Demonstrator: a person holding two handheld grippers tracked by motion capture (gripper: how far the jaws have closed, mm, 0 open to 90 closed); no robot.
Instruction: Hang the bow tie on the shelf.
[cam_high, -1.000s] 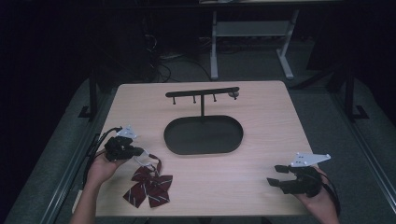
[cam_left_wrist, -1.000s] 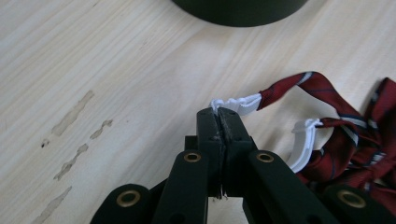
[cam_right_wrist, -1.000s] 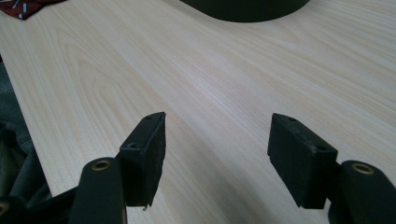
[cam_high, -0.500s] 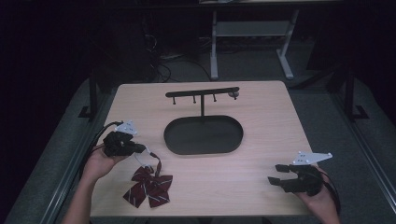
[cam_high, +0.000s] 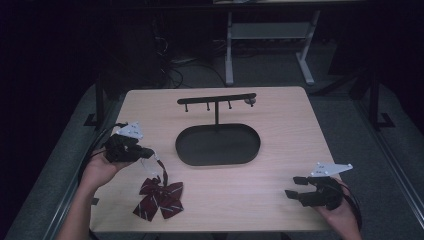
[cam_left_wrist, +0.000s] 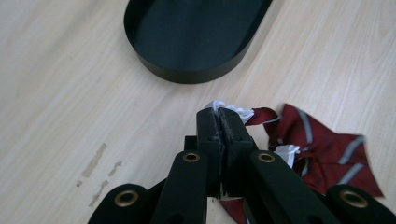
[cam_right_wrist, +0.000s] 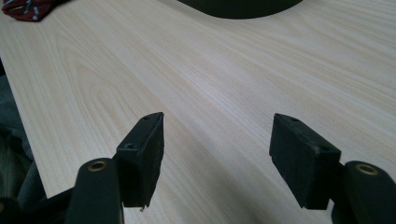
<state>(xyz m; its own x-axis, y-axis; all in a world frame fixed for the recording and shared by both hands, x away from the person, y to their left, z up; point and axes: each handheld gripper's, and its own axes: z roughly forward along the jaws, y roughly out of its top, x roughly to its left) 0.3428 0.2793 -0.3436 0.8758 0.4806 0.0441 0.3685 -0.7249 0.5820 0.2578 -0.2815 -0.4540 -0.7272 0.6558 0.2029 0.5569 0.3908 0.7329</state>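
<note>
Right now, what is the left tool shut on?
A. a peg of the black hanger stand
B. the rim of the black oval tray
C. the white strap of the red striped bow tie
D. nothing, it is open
C: in the left gripper view the left tool has its jaws pressed together on the white strap that leads to the bow tie lying on the table, short of the tray.

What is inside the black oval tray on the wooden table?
The black oval tray holds nothing visible on its dark floor; the black hanger stand's post rises at its far rim. The left gripper view cuts off its far end.
</note>
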